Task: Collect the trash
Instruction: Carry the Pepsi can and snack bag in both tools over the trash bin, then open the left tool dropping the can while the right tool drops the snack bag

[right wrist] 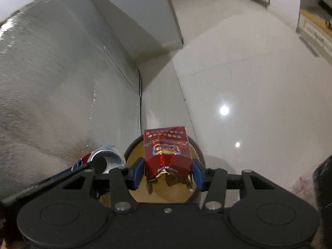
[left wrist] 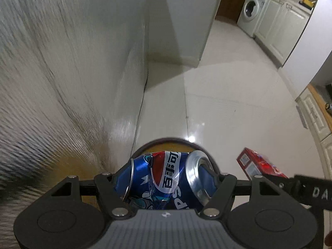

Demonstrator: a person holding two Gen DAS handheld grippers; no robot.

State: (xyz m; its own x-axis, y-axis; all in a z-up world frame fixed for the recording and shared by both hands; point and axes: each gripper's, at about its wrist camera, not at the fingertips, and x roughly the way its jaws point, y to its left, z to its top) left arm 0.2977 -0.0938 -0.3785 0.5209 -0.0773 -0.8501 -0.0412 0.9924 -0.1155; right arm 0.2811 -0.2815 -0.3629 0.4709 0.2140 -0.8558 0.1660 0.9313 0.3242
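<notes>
My left gripper (left wrist: 166, 178) is shut on a crushed blue Pepsi can (left wrist: 164, 176), held sideways above a round bin with a dark rim (left wrist: 166, 140) and a tan inside. My right gripper (right wrist: 168, 172) is shut on a crumpled red cigarette pack (right wrist: 167, 151), held over the same bin (right wrist: 199, 151). The red pack also shows at the right of the left wrist view (left wrist: 257, 164). The can's silver top shows at the left of the right wrist view (right wrist: 108, 155).
A silvery textured wall or appliance side (left wrist: 62, 72) rises close on the left, with a black cable (right wrist: 140, 87) along its edge. Glossy white tile floor (left wrist: 238, 103) spreads to the right. A washing machine (left wrist: 252, 10) and white cabinets (left wrist: 280, 29) stand far back.
</notes>
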